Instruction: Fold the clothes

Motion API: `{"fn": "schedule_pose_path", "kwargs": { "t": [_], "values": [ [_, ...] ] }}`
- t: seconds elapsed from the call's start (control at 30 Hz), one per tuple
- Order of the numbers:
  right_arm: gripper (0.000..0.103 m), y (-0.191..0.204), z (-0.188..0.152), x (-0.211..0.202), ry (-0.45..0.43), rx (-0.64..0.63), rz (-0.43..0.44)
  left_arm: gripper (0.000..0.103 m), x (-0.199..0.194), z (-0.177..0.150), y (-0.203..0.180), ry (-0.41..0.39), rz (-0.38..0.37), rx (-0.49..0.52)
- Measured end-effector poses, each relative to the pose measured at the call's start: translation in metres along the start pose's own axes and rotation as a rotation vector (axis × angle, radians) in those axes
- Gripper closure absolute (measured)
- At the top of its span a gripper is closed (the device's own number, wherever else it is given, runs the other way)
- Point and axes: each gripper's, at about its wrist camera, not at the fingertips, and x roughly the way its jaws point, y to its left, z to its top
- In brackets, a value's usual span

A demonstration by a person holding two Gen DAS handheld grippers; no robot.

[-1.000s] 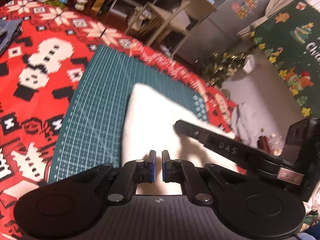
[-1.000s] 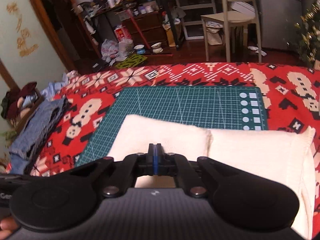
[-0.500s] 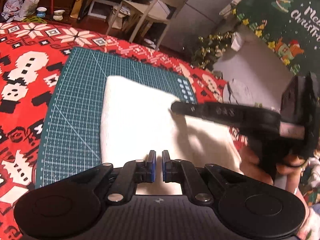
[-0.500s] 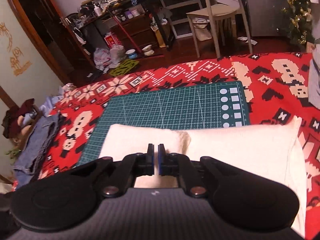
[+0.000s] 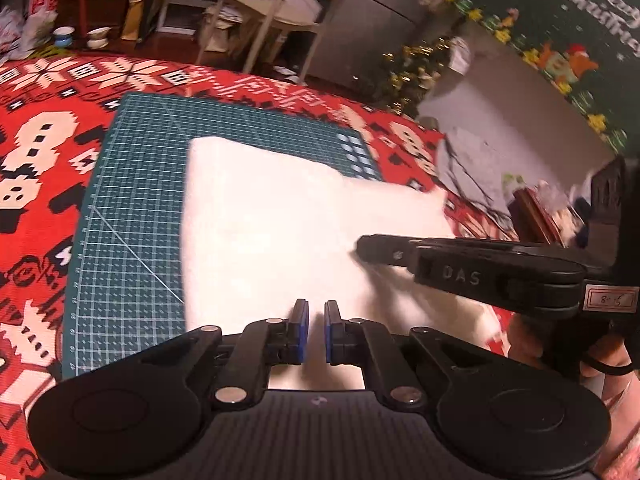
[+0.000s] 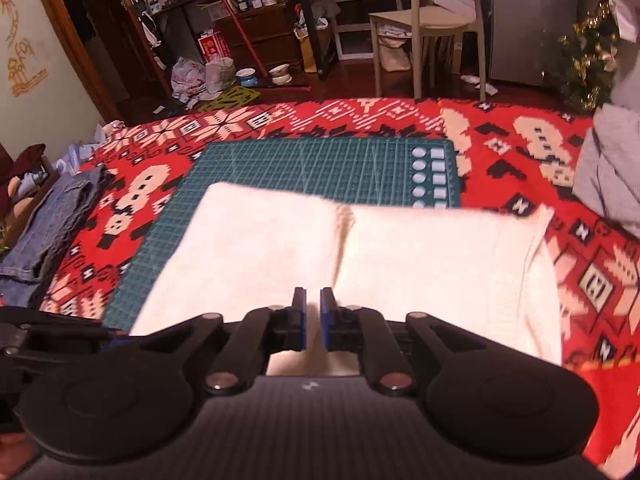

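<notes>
White garment lay folded flat, left part on green cutting mat, right part out over red patterned blanket. We saw left gripper above garment's near edge, jaws parted by narrow gap, nothing between. Right gripper likewise over near edge, jaws opening, nothing between. Farther left we noted jeans on blanket; grey cloth at right. Beyond, pale chair on floor.
</notes>
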Motion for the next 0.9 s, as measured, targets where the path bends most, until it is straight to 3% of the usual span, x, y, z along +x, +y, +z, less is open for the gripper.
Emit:
{"fn": "schedule_pose_path", "kwargs": {
  "t": [0.23, 0.5, 0.57, 0.63, 0.73, 0.8, 0.9],
  "values": [
    [0.094, 0.02, -0.031, -0.016, 0.052, -0.003, 0.015, 0.097, -0.003, -0.018, -0.015, 0.052, 0.007, 0.069],
    [0.094, 0.018, -0.053, -0.051, 0.023, 0.039, -0.006, 0.097, -0.021, -0.029, -0.022, 0.027, 0.055, 0.087],
    [0.092, 0.011, -0.056, -0.065, -0.004, 0.078, -0.026, 0.096, -0.027, -0.033, -0.024, 0.013, 0.071, 0.091],
    [0.08, 0.001, -0.06, -0.078, -0.03, 0.13, -0.044, 0.096, -0.033, -0.037, -0.024, -0.003, 0.087, 0.092],
    [0.079, -0.016, -0.066, -0.091, -0.037, 0.192, -0.079, 0.095, -0.04, -0.043, -0.024, -0.014, 0.122, 0.092],
    [0.079, -0.029, -0.067, -0.098, -0.034, 0.22, -0.11, 0.087, -0.046, -0.046, -0.024, -0.03, 0.136, 0.086],
    [0.077, -0.053, -0.066, -0.11, -0.046, 0.301, -0.14, 0.083, -0.057, -0.05, -0.025, -0.062, 0.151, 0.082]
  ]
}}
